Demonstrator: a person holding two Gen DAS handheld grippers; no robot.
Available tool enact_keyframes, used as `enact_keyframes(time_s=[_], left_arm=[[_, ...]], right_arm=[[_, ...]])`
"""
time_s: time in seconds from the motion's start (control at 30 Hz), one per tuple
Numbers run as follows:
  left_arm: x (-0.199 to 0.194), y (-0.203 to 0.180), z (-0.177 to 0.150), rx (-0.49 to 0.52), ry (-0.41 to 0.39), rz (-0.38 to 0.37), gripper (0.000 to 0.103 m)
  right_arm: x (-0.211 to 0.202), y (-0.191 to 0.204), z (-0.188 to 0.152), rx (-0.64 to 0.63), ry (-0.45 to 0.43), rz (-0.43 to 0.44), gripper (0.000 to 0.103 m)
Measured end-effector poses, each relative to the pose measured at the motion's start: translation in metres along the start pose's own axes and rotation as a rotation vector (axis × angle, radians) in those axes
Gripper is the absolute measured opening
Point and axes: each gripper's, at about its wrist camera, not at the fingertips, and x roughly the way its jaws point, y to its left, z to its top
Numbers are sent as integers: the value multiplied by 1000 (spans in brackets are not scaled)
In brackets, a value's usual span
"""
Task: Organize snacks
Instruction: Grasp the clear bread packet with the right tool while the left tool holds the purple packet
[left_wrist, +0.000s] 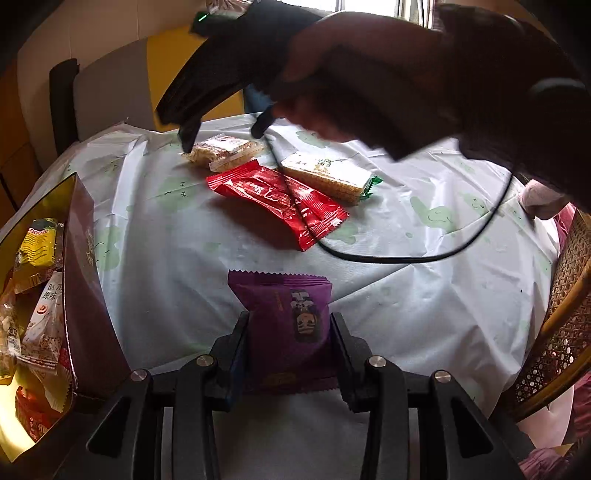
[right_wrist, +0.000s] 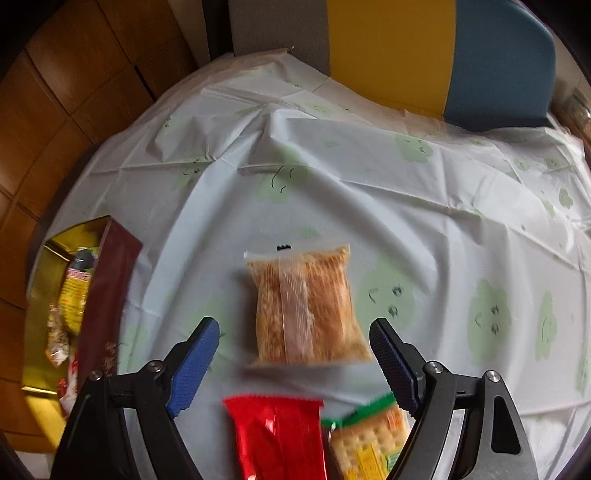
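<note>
My left gripper (left_wrist: 290, 325) is shut on a purple snack packet (left_wrist: 280, 295), held just above the pale tablecloth (left_wrist: 424, 314). In the right wrist view my right gripper (right_wrist: 294, 326) stands open over a clear packet of golden crisp snack (right_wrist: 306, 306). Its blue pads flank the packet without touching it. From the left wrist view the right gripper (left_wrist: 225, 133) hangs over that same clear packet (left_wrist: 225, 151) at the far side. Two red packets (left_wrist: 277, 199) and a cracker packet with green ends (left_wrist: 328, 177) lie beside it. The red packet (right_wrist: 280, 435) and crackers (right_wrist: 369, 443) show below the right jaws.
A maroon box with a gold inside (left_wrist: 85, 295) stands at the table's left edge and holds several snacks; it also shows as the box (right_wrist: 107, 295). A black cable (left_wrist: 406, 258) loops across the cloth. A wicker chair (left_wrist: 565, 314) is at right, coloured chair backs (right_wrist: 391, 55) beyond.
</note>
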Motion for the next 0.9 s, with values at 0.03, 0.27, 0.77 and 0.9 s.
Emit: enact_keyframes(time_s=[0.03,0.27,0.77,0.9], left_arm=[[0,0,0,0,0,-2,41],[0,3,0,-1,-6,-15,41],[-4,-5,-4,11,-14,22,41],[-4,-7,0,18,10,29,41]], right_arm=[[5,2,2,-14,7,-14,84],[4,5,-6,-99,1,-125,60],[-71,-144,-95,222,13,-265,61],[-56,-156,-120,247,62,-257,60]])
